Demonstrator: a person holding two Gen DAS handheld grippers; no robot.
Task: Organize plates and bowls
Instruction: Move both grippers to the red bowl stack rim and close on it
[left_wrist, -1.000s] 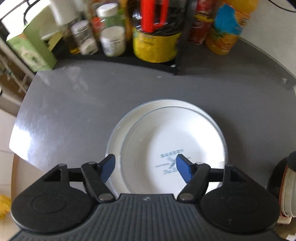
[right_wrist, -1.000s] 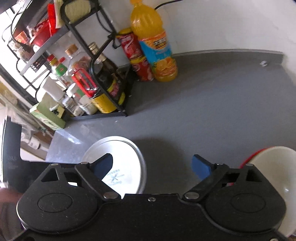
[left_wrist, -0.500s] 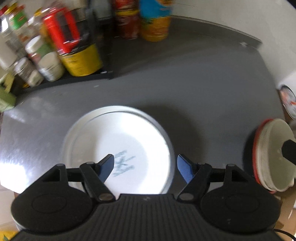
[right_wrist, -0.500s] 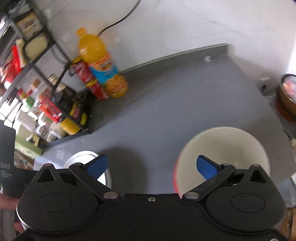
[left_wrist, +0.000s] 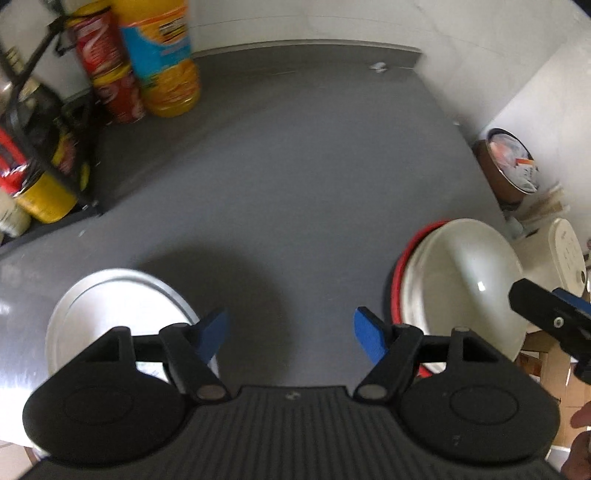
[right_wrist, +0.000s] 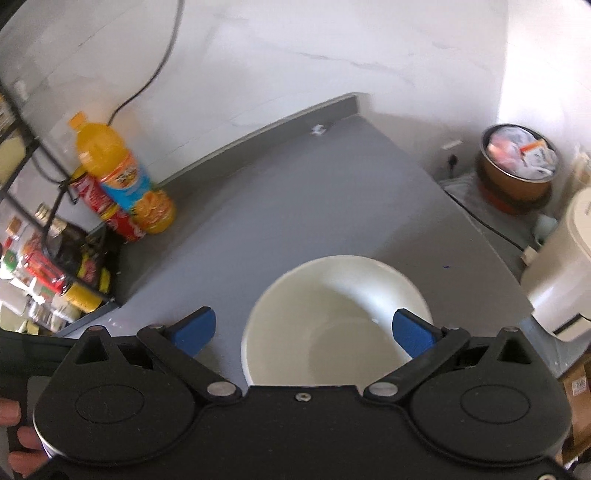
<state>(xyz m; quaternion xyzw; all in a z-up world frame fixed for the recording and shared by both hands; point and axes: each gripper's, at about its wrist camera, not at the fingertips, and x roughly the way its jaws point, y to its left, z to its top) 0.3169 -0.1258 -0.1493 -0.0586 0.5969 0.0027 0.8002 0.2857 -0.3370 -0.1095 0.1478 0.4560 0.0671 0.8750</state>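
A white plate (left_wrist: 118, 306) lies stacked on a metal plate on the grey counter (left_wrist: 295, 184), at the lower left of the left wrist view. A stack of white bowls (left_wrist: 461, 284) with a red bowl's rim (left_wrist: 397, 273) at the bottom stands at the right. My left gripper (left_wrist: 291, 332) is open and empty above bare counter between plates and bowls. My right gripper (right_wrist: 303, 328) is open and empty just above the top white bowl (right_wrist: 340, 317); its left finger is over the counter, its right finger over the bowl's right rim. One right fingertip (left_wrist: 554, 310) shows in the left wrist view.
An orange juice bottle (right_wrist: 122, 177) and red cans (right_wrist: 107, 210) stand at the back left by a black wire rack (right_wrist: 37, 236) of jars. A white appliance (right_wrist: 561, 273) and a brown pot (right_wrist: 517, 166) stand right of the counter's edge.
Both grippers have swung to the right. The left one left the plates and now faces bare counter. The right one now hangs over the white bowl. Both stay open.
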